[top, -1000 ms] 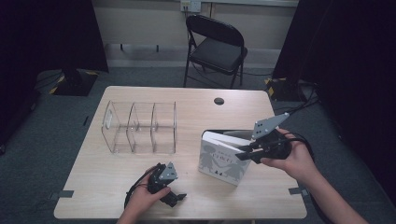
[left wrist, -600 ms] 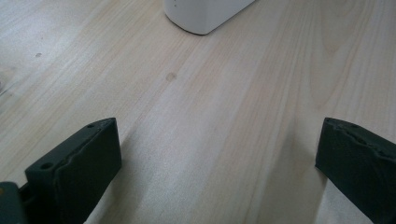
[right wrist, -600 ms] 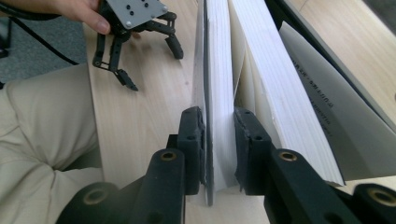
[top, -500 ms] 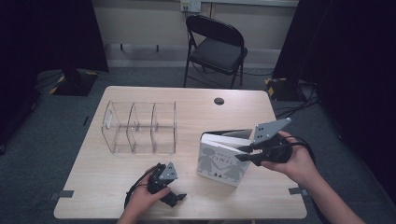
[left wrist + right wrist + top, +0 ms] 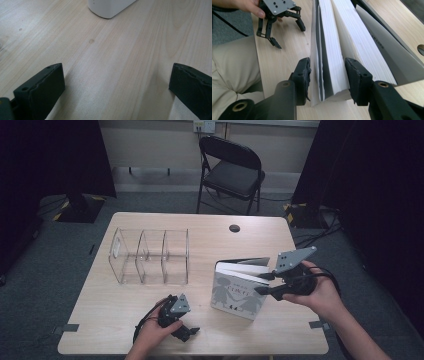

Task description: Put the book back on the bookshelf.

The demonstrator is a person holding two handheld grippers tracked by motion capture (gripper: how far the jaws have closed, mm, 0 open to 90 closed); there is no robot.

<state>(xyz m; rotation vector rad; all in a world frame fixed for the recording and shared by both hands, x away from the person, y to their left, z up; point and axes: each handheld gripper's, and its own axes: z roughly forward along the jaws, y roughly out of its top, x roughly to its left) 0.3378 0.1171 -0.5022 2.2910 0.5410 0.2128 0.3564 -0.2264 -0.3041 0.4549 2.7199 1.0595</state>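
Observation:
A white book (image 5: 235,292) with grey figures on its cover stands upright on the table (image 5: 250,235), its covers fanned apart. My right gripper (image 5: 261,284) is at the book's right edge. In the right gripper view its jaws (image 5: 327,66) have just been opening and straddle the front cover and a block of pages (image 5: 329,37) without clamping them. My left gripper (image 5: 189,333) rests on the table near the front edge, left of the book. Its jaws (image 5: 117,67) stand wide open over bare wood, with a corner of the book (image 5: 110,7) ahead.
A clear acrylic organizer (image 5: 150,255) with three compartments stands at the back left of the table. A dark round cable hole (image 5: 234,228) sits near the far edge. A black folding chair (image 5: 232,170) stands behind the table.
The right gripper's jaws have spread apart around the book's edge. The book stays standing in place. The left gripper has not moved.

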